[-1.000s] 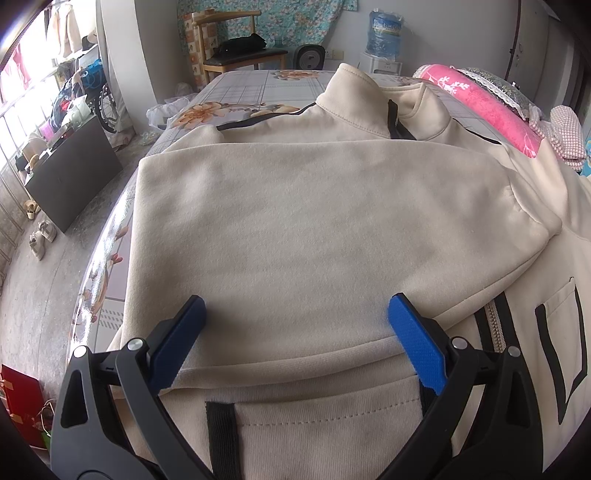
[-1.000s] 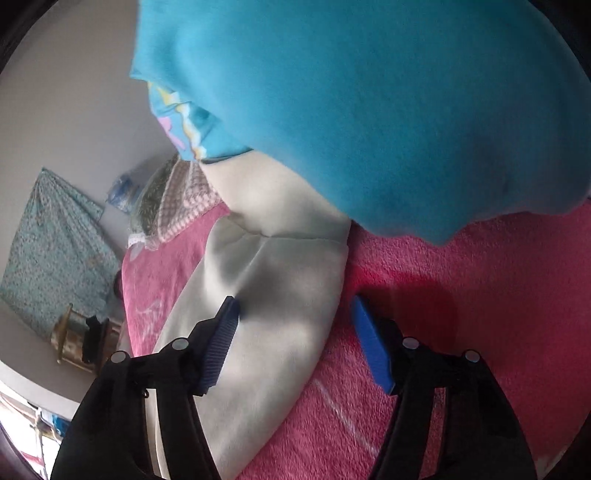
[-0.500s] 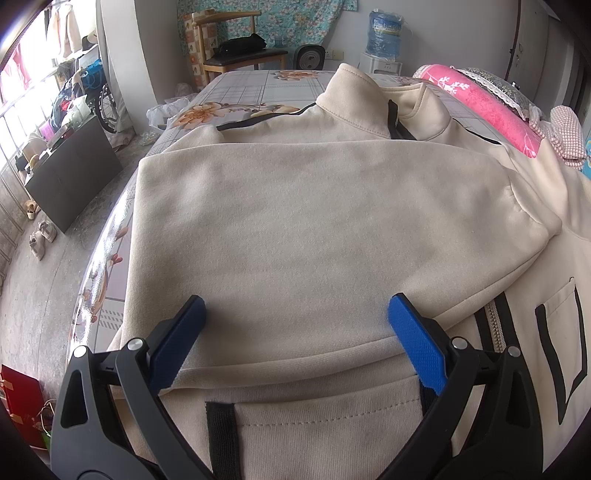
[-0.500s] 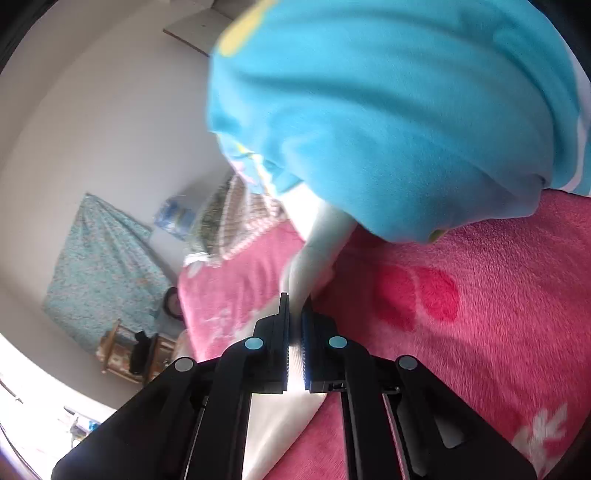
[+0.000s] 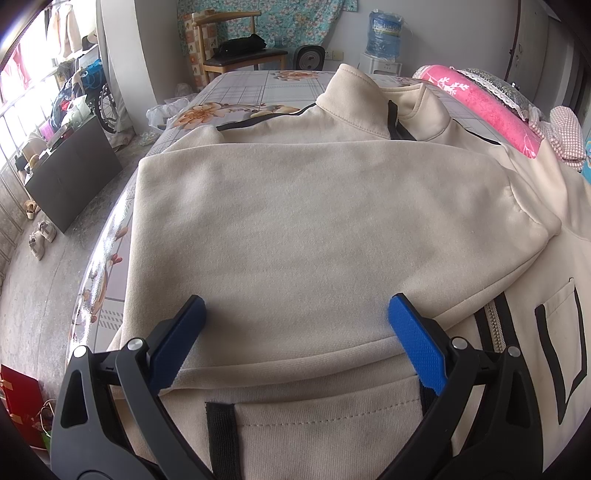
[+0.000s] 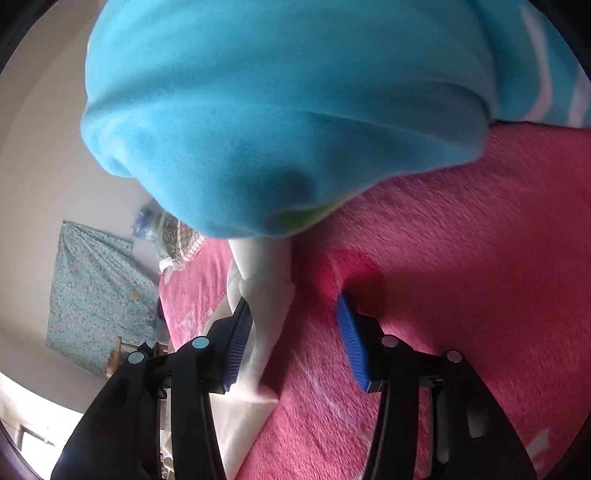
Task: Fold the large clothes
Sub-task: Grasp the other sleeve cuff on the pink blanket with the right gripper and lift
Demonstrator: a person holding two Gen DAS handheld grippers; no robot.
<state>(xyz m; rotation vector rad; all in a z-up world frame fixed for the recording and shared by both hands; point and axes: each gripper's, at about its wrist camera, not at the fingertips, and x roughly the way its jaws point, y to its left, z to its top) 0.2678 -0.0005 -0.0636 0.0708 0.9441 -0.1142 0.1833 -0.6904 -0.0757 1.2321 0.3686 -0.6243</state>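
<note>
I count one large beige fleece jacket [image 5: 314,229] with black trim spread on one floral-print bed [image 5: 255,86], two black-edged patch pockets on its front, one wooden chair [image 5: 236,55], one blue water jug [image 5: 384,31], one rolled pink towel [image 5: 487,107], and one pair of pale shoes [image 5: 40,238]. Ahead of my right fingers lie one pink plush blanket [image 6: 461,258] and one turquoise fleece bundle [image 6: 277,110].
</note>
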